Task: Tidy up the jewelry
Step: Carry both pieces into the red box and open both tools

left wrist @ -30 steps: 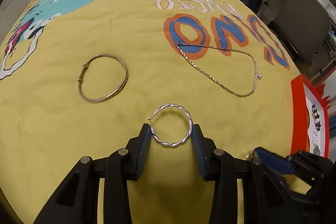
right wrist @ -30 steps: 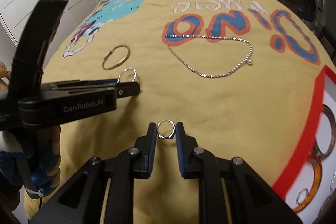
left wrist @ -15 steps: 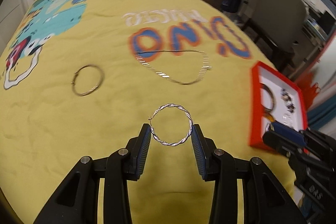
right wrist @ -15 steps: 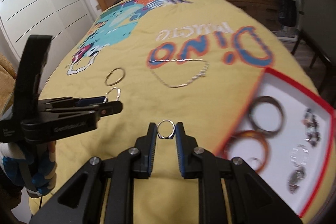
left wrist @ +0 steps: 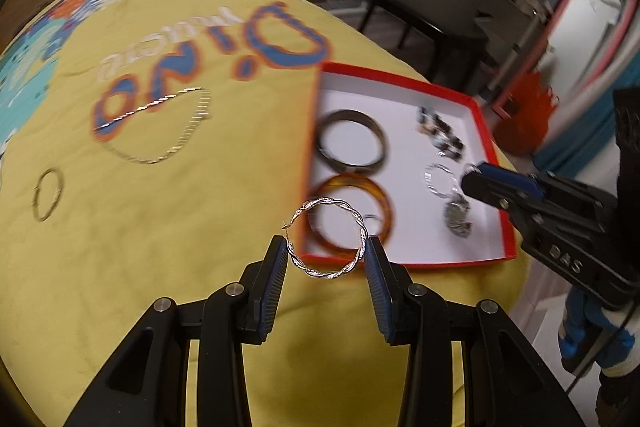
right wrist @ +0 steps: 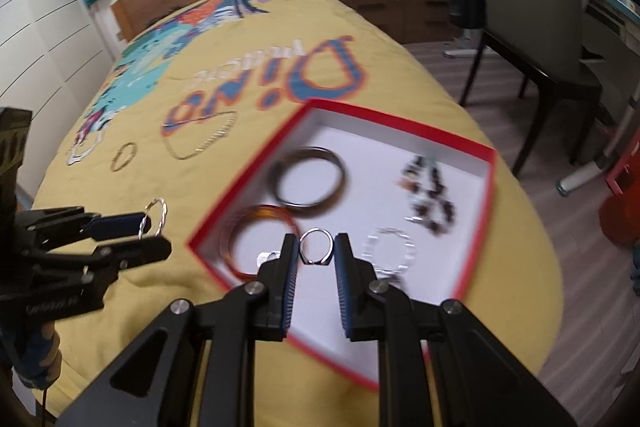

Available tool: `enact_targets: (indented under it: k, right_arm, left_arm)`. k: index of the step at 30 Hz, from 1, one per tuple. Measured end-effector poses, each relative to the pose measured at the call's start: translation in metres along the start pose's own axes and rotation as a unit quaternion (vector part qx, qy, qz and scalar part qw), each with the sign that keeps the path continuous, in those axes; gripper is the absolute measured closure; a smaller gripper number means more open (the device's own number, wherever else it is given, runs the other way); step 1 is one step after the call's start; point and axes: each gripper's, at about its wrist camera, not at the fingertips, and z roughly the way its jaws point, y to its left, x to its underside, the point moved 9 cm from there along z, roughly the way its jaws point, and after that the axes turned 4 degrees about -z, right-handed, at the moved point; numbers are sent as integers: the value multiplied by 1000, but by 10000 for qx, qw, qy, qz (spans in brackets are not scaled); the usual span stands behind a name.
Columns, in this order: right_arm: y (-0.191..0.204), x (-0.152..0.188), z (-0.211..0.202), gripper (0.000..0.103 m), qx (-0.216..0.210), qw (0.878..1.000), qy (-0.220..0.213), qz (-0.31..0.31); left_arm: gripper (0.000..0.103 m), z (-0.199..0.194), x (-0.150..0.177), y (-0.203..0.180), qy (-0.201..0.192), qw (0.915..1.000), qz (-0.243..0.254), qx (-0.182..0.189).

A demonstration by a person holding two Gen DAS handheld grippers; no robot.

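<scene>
You have a bed with a yellow dinosaur-print cover [right wrist: 360, 75]. Near its foot-end edge sits a shallow red-rimmed, white-lined cardboard tray [right wrist: 490, 163]. Toward the headboard, a thin silver chain necklace [left wrist: 168, 147] lies across the blue lettering, a plain gold bangle [left wrist: 47, 194] well apart from it.

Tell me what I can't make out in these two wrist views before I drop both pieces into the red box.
- Small items beside the amber bangle, right wrist view: hidden by the right gripper fingers.
- Dark beaded piece in the red box, left wrist view: motion blur hides its type.
- Box's near corner, right wrist view: covered by that gripper.
</scene>
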Motion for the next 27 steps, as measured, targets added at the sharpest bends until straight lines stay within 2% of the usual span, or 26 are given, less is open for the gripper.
enact_targets:
  k: [6, 16, 22, 27]
  right_arm:
    - [-30, -1, 18, 86, 95, 9998, 93, 127]
    - [-57, -9, 51, 86, 192, 9994, 263, 110]
    - [-64, -5, 63, 86, 374, 9985, 399, -18]
    - [-66, -5, 64, 85, 475, 9980, 402, -55]
  left_arm:
    - [64, 30, -10, -28, 171, 9997, 153, 0]
    - [64, 74, -51, -38, 236, 9993, 220, -186]
    - [63, 96, -49, -29, 388, 9987, 178, -291]
    - [63, 99, -45, -25, 422, 9984, 213, -316]
